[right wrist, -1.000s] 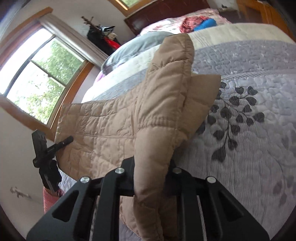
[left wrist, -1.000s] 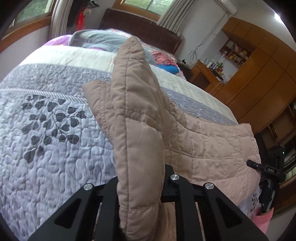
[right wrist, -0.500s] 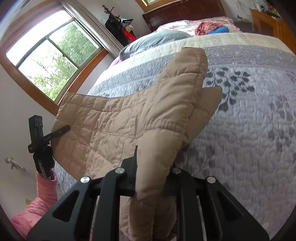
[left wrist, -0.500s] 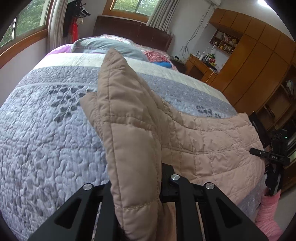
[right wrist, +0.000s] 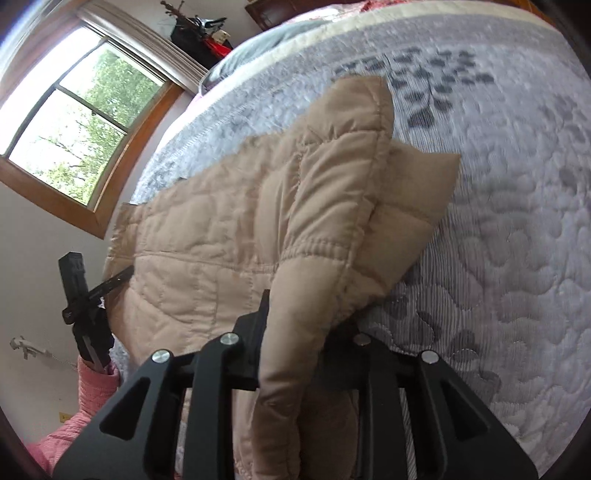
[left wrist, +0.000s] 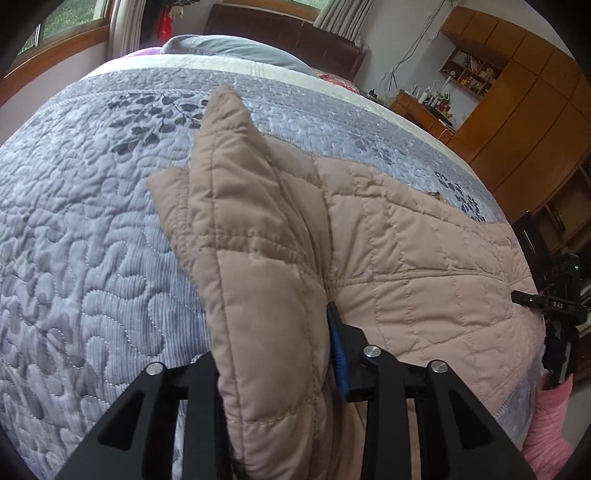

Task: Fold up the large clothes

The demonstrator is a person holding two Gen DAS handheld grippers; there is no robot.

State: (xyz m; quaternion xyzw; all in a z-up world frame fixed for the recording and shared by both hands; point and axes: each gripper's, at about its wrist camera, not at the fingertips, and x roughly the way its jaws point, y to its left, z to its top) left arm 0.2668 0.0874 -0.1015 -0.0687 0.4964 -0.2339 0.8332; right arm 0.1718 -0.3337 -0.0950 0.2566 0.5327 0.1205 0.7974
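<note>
A beige quilted jacket (left wrist: pixel 424 266) lies spread on the grey quilted bedspread (left wrist: pixel 85 236). My left gripper (left wrist: pixel 273 354) is shut on one edge of the jacket and holds a bunched fold of it up above the bed. My right gripper (right wrist: pixel 295 332) is shut on the other edge of the jacket (right wrist: pixel 221 229), with a fold standing up between its jaws. Each gripper shows in the other's view: the right one at the far right (left wrist: pixel 554 306), the left one at the far left (right wrist: pixel 85 299). The fingertips are hidden by the fabric.
The bedspread (right wrist: pixel 498 221) has a dark leaf pattern (left wrist: pixel 155 114). A grey pillow (left wrist: pixel 236 48) and a dark headboard (left wrist: pixel 295 33) are at the far end. Wooden cabinets (left wrist: pixel 524 96) stand to the right, a window (right wrist: pixel 74 122) to the left. Pink sleeves (right wrist: pixel 96 387) show by the bed's edge.
Both grippers have lifted and carried the jacket edge forward over the bed, tilting down. The jacket body now lies flatter and farther onto the bedspread.
</note>
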